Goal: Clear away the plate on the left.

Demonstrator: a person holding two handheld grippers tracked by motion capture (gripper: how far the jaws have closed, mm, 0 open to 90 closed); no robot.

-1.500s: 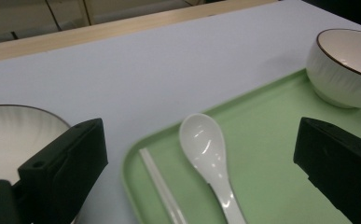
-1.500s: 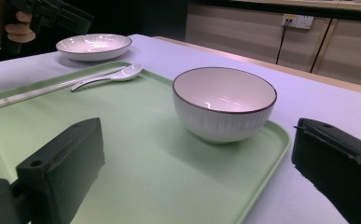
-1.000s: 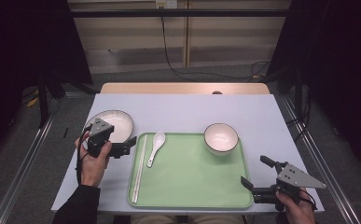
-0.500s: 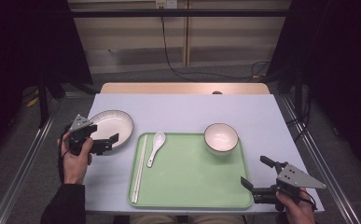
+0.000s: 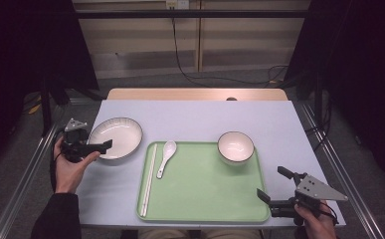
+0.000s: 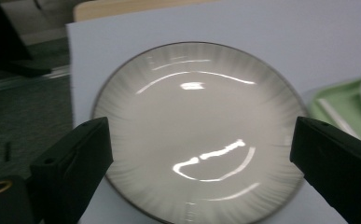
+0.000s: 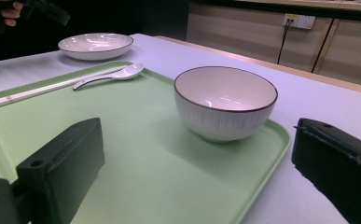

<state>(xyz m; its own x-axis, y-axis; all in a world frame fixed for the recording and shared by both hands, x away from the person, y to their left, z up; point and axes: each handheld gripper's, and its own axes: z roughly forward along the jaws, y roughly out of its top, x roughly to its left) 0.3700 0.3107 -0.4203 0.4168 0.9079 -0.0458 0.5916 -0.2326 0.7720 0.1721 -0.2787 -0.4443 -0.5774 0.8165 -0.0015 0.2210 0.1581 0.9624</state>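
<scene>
Plate (image 5: 116, 138) is lying on the table (image 5: 195, 117), just left of the green tray (image 5: 205, 189).
Left gripper (image 5: 102, 146) is sitting at the plate's left edge, jaws spread wide, and the plate is lying straight ahead between them. Right gripper (image 5: 262, 198) is waiting far off, spread wide too. I am counting one plate, one bowl (image 5: 236, 147), one spoon (image 5: 166, 156), and chopsticks (image 5: 148, 180).

I am in a lab-like recording bay: dark curtains (image 5: 26, 50) flank my pale grey-blue tabletop (image 5: 200, 119), metal floor rails (image 5: 23, 179) run along both side edges, and black cables (image 5: 180, 59) hang beyond its far edge.
</scene>
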